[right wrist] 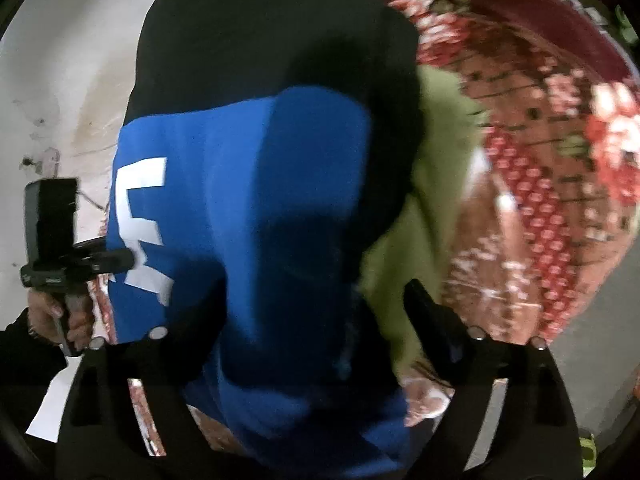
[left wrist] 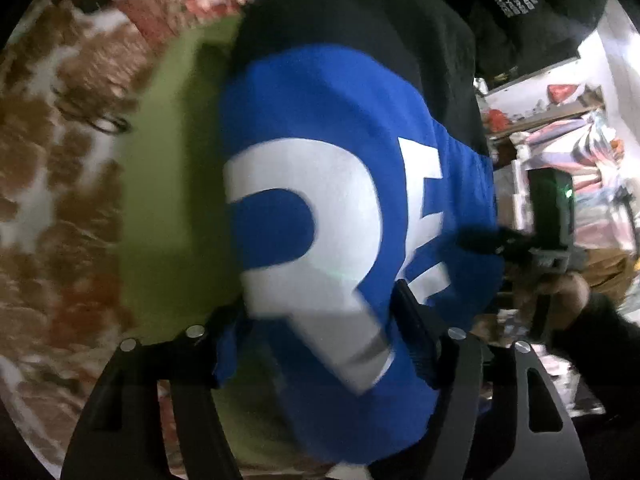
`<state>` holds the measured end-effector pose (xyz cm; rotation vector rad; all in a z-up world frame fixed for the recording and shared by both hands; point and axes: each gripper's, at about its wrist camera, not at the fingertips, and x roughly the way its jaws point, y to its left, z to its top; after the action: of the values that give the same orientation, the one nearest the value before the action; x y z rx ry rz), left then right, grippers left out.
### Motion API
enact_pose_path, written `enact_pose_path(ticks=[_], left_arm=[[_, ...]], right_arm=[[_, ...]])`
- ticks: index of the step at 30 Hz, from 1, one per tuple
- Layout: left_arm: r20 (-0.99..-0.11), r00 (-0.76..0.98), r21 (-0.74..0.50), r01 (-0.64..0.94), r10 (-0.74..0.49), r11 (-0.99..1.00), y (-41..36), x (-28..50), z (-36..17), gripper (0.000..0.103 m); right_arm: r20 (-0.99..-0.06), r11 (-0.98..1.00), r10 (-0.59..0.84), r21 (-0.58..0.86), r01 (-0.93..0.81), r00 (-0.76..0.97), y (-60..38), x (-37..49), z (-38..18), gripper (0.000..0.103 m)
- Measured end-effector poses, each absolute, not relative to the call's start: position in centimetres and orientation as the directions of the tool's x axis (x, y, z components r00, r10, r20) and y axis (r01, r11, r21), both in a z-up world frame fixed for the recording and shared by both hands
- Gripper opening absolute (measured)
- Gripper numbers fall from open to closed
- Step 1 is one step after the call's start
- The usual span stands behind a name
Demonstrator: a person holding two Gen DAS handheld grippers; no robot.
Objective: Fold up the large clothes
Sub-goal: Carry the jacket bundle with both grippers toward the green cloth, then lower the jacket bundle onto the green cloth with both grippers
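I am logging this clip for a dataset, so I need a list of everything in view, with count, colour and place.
garment: one, black above, blue below with white letters, hanging between both grippers
green cloth: one, olive green, behind the garment
floral bedding: one, red, brown and white, underneath and around
cluttered shelves: white, far right in the left view
left gripper: black, jaws closed on the garment's edge
right gripper: black, jaws closed on the garment's other edge
left hand: on the handle
right hand: on the handle
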<state>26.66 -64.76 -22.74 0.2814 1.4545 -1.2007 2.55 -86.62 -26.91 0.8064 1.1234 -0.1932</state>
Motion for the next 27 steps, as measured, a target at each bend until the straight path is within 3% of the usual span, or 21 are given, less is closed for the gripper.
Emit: enact_pose_path(ticks=[3,7,9,12,15,18,21,23,27], left_arm=[[-0.870,-0.243,-0.440,0.776,-0.430,0.452,-63.9,26.8,-21.5,0.072],[-0.907,-0.029,-0.237,0.859,-0.420,0.453,-63.2,25.3,-17.7,0.069],[-0.891,0.033,-0.192,0.876,-0.452,0.442,-62.0,24.3,-15.9,0.071],[-0.886,-0.018,-0.257,0.852,-0.464,0.456,-62.2,24.2,-15.8,0.073],[-0.884,-0.070,-0.315,0.821,-0.462,0.477,-63.5,24.9,-16.9,0.070],[-0.855,-0.008,-0.299,0.825,-0.519,0.480,-63.9,24.6,-14.7,0.070],[-0.836,0.145,-0.111,0.900,-0.529,0.422,-65.0,22.0,-12.5,0.082],[-0.807,0.190,-0.044,0.925,-0.559,0.377,-66.2,19.5,-12.2,0.096],[-0.849,0.191,0.004,0.934,-0.492,0.357,-68.8,16.6,-16.6,0.097]], right_arm=[[-0.892,0.747,0.179,0.398,0.532,0.416,-86.8,1.4,-25.7,0.096],[-0.911,0.775,0.048,0.293,0.560,0.409,-87.1,0.3,-22.5,0.097],[-0.905,0.805,-0.009,0.246,0.540,0.425,-86.8,0.7,-20.6,0.097],[-0.911,0.814,-0.002,0.238,0.530,0.412,-87.0,2.0,-20.4,0.097],[-0.871,0.729,0.153,0.419,0.542,0.467,-88.0,2.8,-21.3,0.095],[-0.852,0.761,0.100,0.398,0.512,0.514,-87.4,3.5,-18.8,0.095],[-0.831,0.835,-0.045,0.273,0.478,0.554,-85.8,4.7,-15.3,0.097],[-0.807,0.863,-0.133,0.191,0.467,0.575,-84.1,6.4,-14.5,0.099],[-0.820,0.879,-0.200,0.091,0.468,0.536,-83.3,10.2,-17.2,0.098]])
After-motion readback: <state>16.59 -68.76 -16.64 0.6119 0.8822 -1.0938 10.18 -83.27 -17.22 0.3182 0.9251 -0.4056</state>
